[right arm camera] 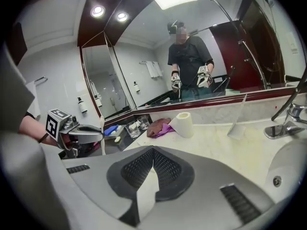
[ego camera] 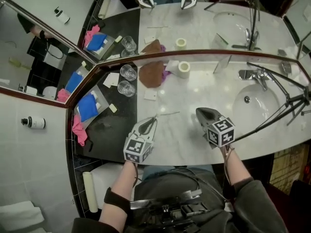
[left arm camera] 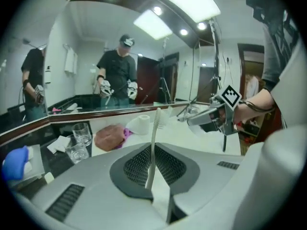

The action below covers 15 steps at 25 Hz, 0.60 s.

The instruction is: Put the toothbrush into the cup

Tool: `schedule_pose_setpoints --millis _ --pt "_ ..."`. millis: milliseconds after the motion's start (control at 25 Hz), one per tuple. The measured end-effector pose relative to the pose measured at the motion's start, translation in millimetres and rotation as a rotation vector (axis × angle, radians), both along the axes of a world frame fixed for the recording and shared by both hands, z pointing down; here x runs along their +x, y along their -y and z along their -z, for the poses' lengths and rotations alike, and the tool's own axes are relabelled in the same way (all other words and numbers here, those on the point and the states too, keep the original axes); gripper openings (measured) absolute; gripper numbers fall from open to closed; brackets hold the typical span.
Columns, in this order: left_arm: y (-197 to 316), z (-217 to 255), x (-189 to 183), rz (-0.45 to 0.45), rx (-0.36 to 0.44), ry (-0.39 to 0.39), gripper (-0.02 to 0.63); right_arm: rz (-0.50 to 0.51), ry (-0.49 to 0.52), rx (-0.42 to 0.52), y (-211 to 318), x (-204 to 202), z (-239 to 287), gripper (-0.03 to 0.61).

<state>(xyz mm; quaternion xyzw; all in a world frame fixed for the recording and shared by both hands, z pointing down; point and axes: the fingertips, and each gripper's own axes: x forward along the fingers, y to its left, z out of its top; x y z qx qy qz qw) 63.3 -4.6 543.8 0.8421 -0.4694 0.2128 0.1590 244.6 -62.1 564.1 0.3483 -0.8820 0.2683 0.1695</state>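
Observation:
My left gripper (ego camera: 149, 124) is shut on a white toothbrush (left arm camera: 155, 126), which stands upright between its pads in the left gripper view, bristle end up. The right gripper view shows the toothbrush (right arm camera: 102, 139) sticking up from the left gripper (right arm camera: 81, 134), held above the counter. Two clear glass cups (ego camera: 128, 73) (ego camera: 126, 88) stand on the dark tray at the counter's left, beyond the left gripper. In the left gripper view the cups (left arm camera: 79, 140) are low at the left. My right gripper (ego camera: 200, 112) hovers shut and empty over the marble counter (ego camera: 184, 135).
A brown cloth (ego camera: 151, 74) and a toilet-paper roll (ego camera: 183, 69) lie by the mirror. The sink (ego camera: 255, 101) with its tap (ego camera: 252, 74) is at the right, with tripod legs (ego camera: 282, 108) over it. A blue and a pink cloth (ego camera: 85, 111) lie at the far left.

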Motion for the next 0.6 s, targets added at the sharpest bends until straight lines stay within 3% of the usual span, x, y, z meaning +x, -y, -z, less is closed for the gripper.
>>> schedule_pose_setpoints --millis 120,600 --pt "-0.3 8.7 -45.8 0.066 0.036 -0.040 0.026 0.014 -0.002 0.003 -4.4 -30.3 6.4 0.021" --pt "28.7 30.3 -187.5 0.168 0.120 -0.099 0.026 0.154 -0.002 -0.018 -32.4 -179.9 15.0 0.021"
